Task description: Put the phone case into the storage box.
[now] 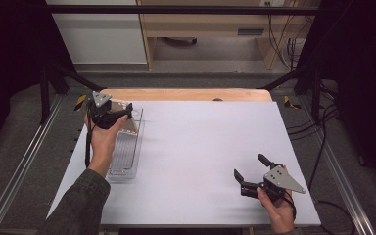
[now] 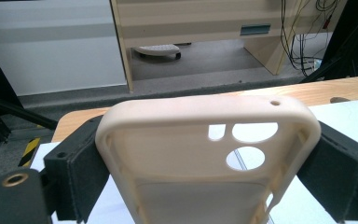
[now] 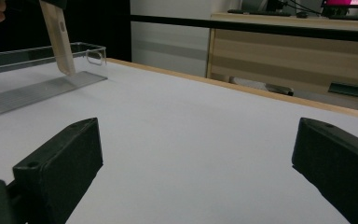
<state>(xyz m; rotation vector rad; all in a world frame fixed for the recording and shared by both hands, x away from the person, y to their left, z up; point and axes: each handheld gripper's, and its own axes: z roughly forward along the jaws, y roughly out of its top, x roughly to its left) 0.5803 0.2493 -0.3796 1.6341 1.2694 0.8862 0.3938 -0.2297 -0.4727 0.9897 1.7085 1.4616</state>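
Observation:
A cream phone case [image 2: 205,135] with camera cut-outs is clamped across its width between the black jaws of my left gripper [image 2: 209,161]. In the high view, the left gripper [image 1: 126,112] holds the phone case [image 1: 129,125] tilted over the far end of a clear plastic tray [image 1: 125,159] at the table's left. My right gripper [image 1: 249,165] rests low near the front right of the table, open, nothing between its fingers. From the right gripper [image 3: 198,128] view, the phone case [image 3: 58,39] hangs above the tray [image 3: 32,93], far off to the left.
A white mat [image 1: 200,142] covers the table, with a wooden edge [image 1: 186,94] along the far side. Black frame struts [image 1: 46,88] rise at both far corners. A wooden cabinet [image 1: 210,19] and cables [image 1: 286,44] stand beyond the table.

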